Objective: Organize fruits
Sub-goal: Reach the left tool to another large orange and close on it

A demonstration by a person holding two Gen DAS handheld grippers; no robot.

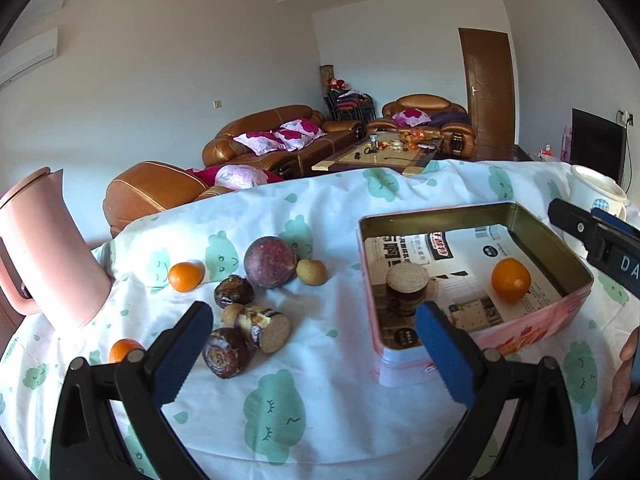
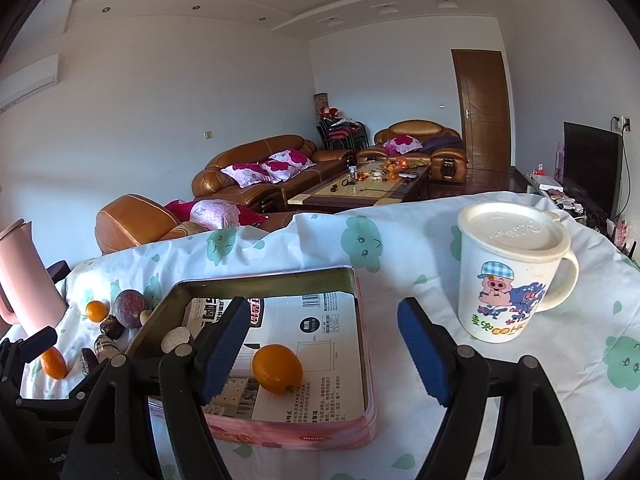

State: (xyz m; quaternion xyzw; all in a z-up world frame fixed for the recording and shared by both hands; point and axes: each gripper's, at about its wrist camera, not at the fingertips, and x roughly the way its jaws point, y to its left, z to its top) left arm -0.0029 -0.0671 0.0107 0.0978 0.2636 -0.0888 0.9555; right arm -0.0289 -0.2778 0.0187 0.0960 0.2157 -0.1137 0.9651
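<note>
My left gripper (image 1: 314, 354) has its jaws spread wide with nothing between them, hovering over the cloud-print cloth (image 1: 320, 400). Just ahead of its left finger lie the loose fruits: a water chestnut (image 1: 225, 353) nearest the fingertip, a cut sugarcane piece (image 1: 260, 325) beyond it, a second water chestnut (image 1: 233, 291) further on, then the purple passion fruit (image 1: 270, 262) with a small longan (image 1: 311, 271) touching its right side. A kumquat (image 1: 185, 276) sits to the left of that cluster, and another kumquat (image 1: 122, 349) is partly hidden behind the left finger. The pink pitcher (image 1: 48, 252) stands far off to the left of the jaws. The pink tin (image 1: 532, 320) lies ahead of the right finger, which overlaps its near wall in view; inside it a sugarcane stub (image 1: 407, 289) stands on end just past that fingertip, and an orange kumquat (image 1: 511, 279) rests well right of it. My right gripper (image 2: 322, 350) is likewise wide open and empty, its left finger over the tin (image 2: 356, 280), with the tin's kumquat (image 2: 277, 368) lying between the fingers, closer to the left one. The cartoon mug (image 2: 508, 276), lid on, stands ahead and right of the right finger.
</note>
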